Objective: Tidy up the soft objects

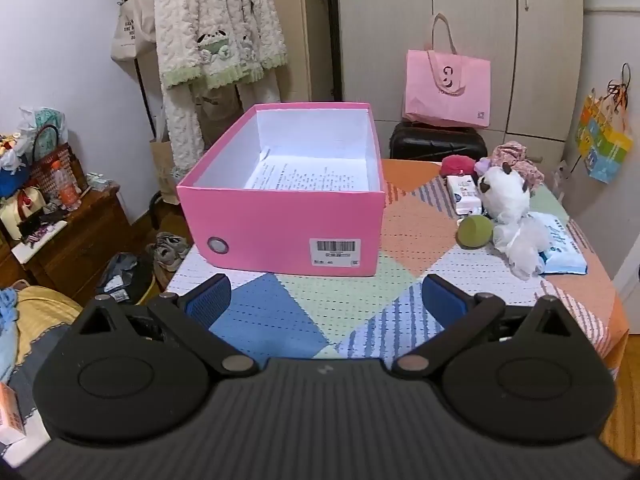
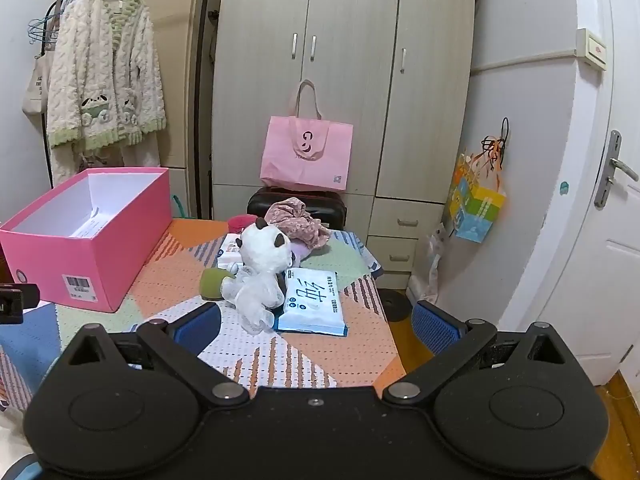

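The pink box (image 1: pixel 280 216) stood open on the patchwork tablecloth (image 1: pixel 352 304), its lid off, with a printed sheet of paper (image 1: pixel 308 176) lying on its white floor and nothing else visible inside. The soft things lay in a cluster well to the right of the box, none of them in it. A white plush toy (image 2: pixel 262 270) with dark ears sat at the middle of the cluster. A green ball (image 2: pixel 212 283) touched the toy on the side nearer the box. A blue and white tissue pack (image 2: pixel 314 300) lay on the toy's far side from the box, partly under it. A pink crumpled cloth (image 2: pixel 298 220) and a red woolly item (image 1: pixel 456 165) lay behind the toy, and a second white pack (image 1: pixel 464 196) lay between them and the ball.

The left gripper (image 1: pixel 326 300) hung spread wide over the tablecloth just in front of the box, grasping nothing. The right gripper (image 2: pixel 316 322) was likewise spread wide with nothing between its fingers, in front of the toy and the tissue pack.
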A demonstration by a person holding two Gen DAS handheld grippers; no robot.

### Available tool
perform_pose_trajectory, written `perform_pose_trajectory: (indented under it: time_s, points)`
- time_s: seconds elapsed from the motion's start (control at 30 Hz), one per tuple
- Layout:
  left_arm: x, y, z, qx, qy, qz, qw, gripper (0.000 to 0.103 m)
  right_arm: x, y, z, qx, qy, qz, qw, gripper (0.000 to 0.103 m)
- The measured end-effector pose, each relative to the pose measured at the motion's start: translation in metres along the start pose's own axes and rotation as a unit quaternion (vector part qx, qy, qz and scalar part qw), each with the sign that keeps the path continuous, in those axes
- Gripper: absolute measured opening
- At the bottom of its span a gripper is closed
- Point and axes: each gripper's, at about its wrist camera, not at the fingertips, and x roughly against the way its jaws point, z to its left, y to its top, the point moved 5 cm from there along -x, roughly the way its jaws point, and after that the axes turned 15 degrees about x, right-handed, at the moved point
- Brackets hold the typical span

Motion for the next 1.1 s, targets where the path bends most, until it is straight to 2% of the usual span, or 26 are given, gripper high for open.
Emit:
perform_pose_trajectory:
  time_s: [0.53,0.87,1.1]
  points:
    - [-0.001,-0.008,-0.001,0.012,-0.035,0.0,0.9993,0.102,-0.004,-0.003,0.004,-0.001,0.008,0.006,1.0,0.103]
    - [0.009,-0.009,-0.001,-0.005,-0.041,-0.046,0.9981,0.103,-0.006,-0.004,0.006,-0.002,0.015,0.004,1.0,0.103]
    - [0.007,-0.01,0.001,-0.006,-0.057,-0.054,0.9969,0.103,-0.006,-0.006,0.007,-0.004,0.019,0.002,1.0,0.103]
